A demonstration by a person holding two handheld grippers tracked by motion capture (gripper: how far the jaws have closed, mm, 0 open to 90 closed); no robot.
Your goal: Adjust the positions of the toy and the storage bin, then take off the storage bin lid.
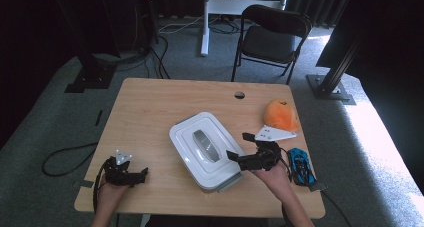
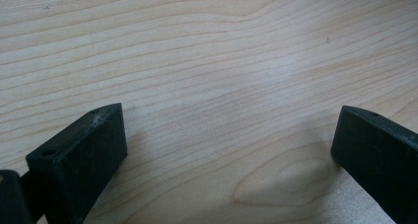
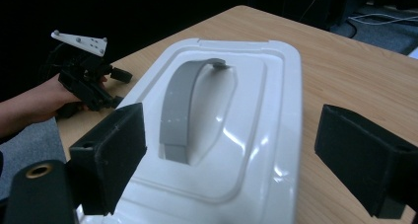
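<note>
- We have a white lidded box (image 1: 205, 149) sitting mid-desk, its long axis running from the far-left toward the near-right corner, where a grey latch tab sticks out over the wood.
- A grey handle (image 3: 180, 105) lies flat in the lid's recess, along that same long axis.
- Our right hand-held gripper (image 1: 239, 147) hovers at the box's near-right end, jaws wide apart and holding nothing; in the right gripper view the lid lies straight ahead between them, the handle a little toward the left jaw.
- We judge the right one to be the nearer by far; the coming move looks like a reach forward onto the handle, which runs away from the jaws rather than across them.
- Our left hand-held gripper (image 1: 134, 176) rests low at the near-left of the desk (image 1: 150, 102), well apart from the box, jaws apart over bare wood.
- Farther right: an orange plush toy (image 1: 281, 115) and a blue toy car (image 1: 302, 166), both clear of the box.
</note>
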